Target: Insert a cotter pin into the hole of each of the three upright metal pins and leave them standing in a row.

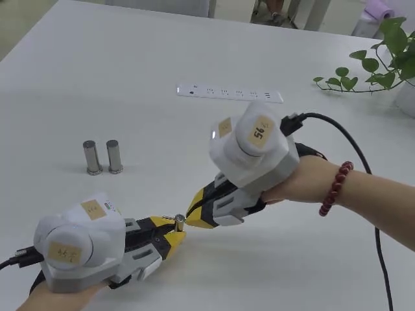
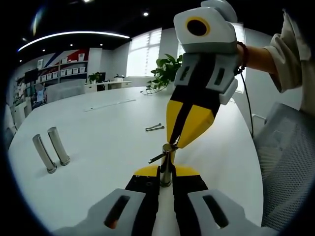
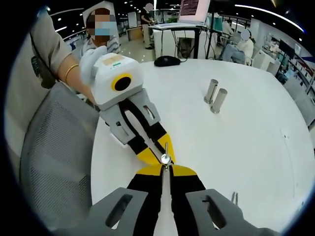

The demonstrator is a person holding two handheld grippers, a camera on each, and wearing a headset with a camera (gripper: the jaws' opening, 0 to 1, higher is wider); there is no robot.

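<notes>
A big white tabletop in an office holds a power strip and a plant. The left hand-held gripper is clamped on one upright metal pin. The right hand-held gripper tilts down from the right, pinching a cotter pin at that pin's top. Two more metal pins stand together, well apart.

Two upright steel cylindrical pins stand side by side, left on the white tabletop, a long white power strip behind them. Nearer, the left claw grips a third steel pin; the right claw pinches a thin wire cotter pin at its top.
</notes>
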